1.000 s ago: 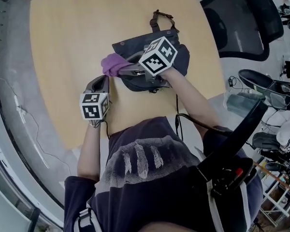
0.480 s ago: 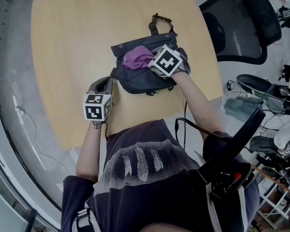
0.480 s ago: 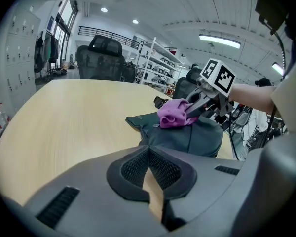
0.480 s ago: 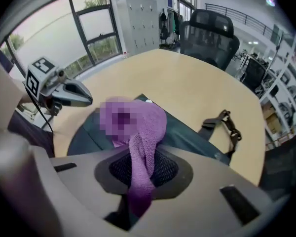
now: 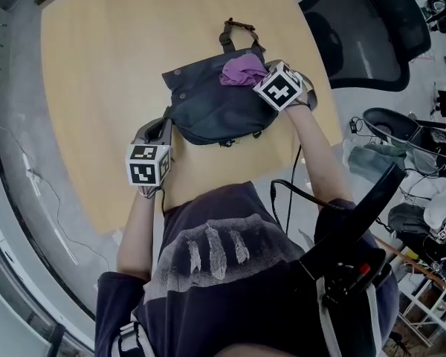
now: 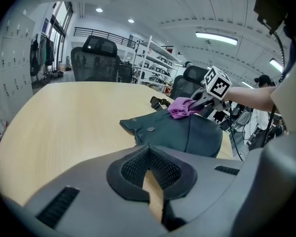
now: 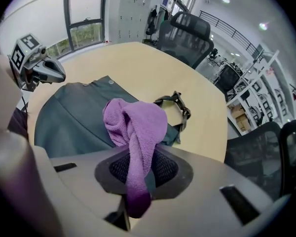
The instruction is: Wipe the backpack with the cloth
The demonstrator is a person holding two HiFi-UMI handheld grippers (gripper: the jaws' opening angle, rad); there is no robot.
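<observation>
The cloth [image 5: 243,69], clenched in the right gripper [image 7: 135,154] at upper centre, should be dragged flat across the backpack [image 5: 208,108] — left gripper [image 6: 149,154] closed, empty

Around me, a pale wood table [image 5: 119,73] stands among black mesh office chairs [image 5: 372,36], with white shelving [image 6: 158,65], a window [image 7: 84,14] and strip ceiling lights [image 6: 216,37] beyond.

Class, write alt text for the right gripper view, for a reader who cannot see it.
The right tool is shut on a purple cloth, whose bunched end rests on a dark backpack lying on a pale wooden table. The left tool shows at the upper left by the backpack's edge, and office chairs stand behind the table.
</observation>
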